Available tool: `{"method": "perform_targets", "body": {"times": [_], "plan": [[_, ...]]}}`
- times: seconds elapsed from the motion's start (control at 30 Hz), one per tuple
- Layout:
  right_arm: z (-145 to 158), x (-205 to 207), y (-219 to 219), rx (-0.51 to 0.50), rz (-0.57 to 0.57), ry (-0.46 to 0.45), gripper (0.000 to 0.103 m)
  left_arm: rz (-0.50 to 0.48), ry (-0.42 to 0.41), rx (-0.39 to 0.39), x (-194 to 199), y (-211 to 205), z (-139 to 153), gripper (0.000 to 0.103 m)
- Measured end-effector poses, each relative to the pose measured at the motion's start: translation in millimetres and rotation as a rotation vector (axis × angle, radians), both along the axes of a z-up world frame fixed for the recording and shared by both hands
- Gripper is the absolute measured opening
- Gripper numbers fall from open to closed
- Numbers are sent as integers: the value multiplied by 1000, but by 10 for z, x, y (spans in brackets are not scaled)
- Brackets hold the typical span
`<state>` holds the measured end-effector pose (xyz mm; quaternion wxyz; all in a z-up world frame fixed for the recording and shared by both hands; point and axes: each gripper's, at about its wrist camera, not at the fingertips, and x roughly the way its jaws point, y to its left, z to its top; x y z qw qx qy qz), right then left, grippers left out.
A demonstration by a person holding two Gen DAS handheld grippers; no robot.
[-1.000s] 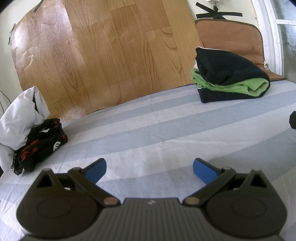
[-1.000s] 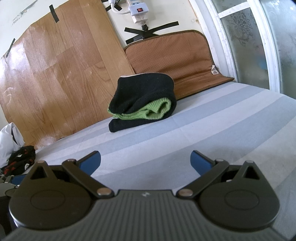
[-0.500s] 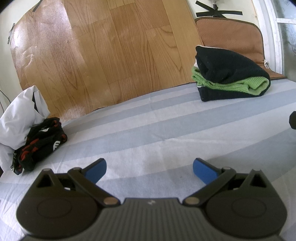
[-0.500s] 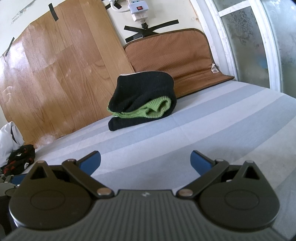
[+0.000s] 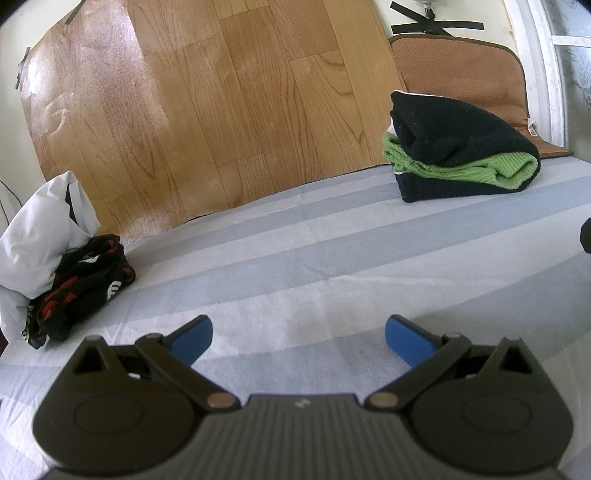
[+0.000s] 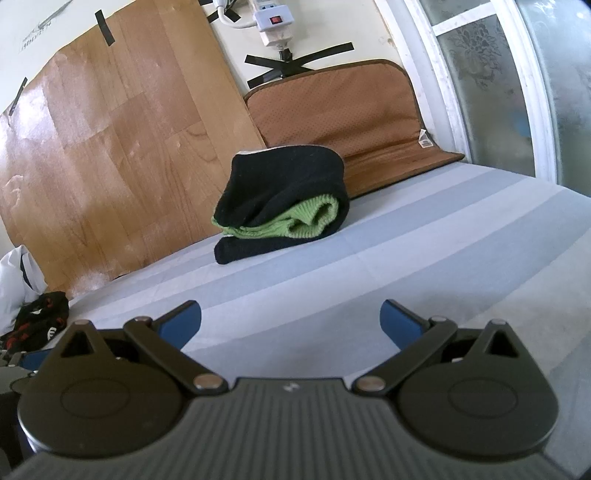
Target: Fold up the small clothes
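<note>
A folded black and green knit garment lies at the far side of the striped sheet, near the wall. At the far left a crumpled black garment with red and white print rests against a white cloth heap. My left gripper hovers low over the sheet, open, with nothing between its blue pads. My right gripper is likewise open and empty, well short of the folded garment.
A wood-pattern sheet leans on the wall behind. A brown padded mat stands behind the folded garment. A window frame runs along the right. A taped power strip hangs on the wall. A dark part shows at the left view's right edge.
Both views shift very slightly; the right gripper has tilted a little upward. Both grippers stay open and no cloth has moved.
</note>
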<state>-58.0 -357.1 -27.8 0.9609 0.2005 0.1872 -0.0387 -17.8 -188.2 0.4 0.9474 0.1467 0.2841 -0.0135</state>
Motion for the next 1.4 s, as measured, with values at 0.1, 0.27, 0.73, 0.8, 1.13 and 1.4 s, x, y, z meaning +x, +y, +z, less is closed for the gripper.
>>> {"method": "perform_targets", "body": {"times": [0.1, 0.27, 0.73, 0.8, 1.13, 1.4], "plan": [[3, -3, -4, 1, -2, 0, 103, 0, 0, 0, 1, 0, 1, 103], [4, -2, -5, 0, -2, 0, 103, 0, 0, 0, 2, -1, 1, 103], [11, -4, -11, 1, -3, -4, 103, -5, -5, -2, -11, 9, 11, 103], [11, 0, -14, 2, -3, -4, 103, -8, -5, -4, -12, 8, 11, 103], [12, 4, -11, 1, -4, -5, 103, -13, -6, 0, -19, -13, 14, 103], [16, 3, -6, 1, -4, -7, 103, -12, -6, 1, -16, -12, 14, 103]]}}
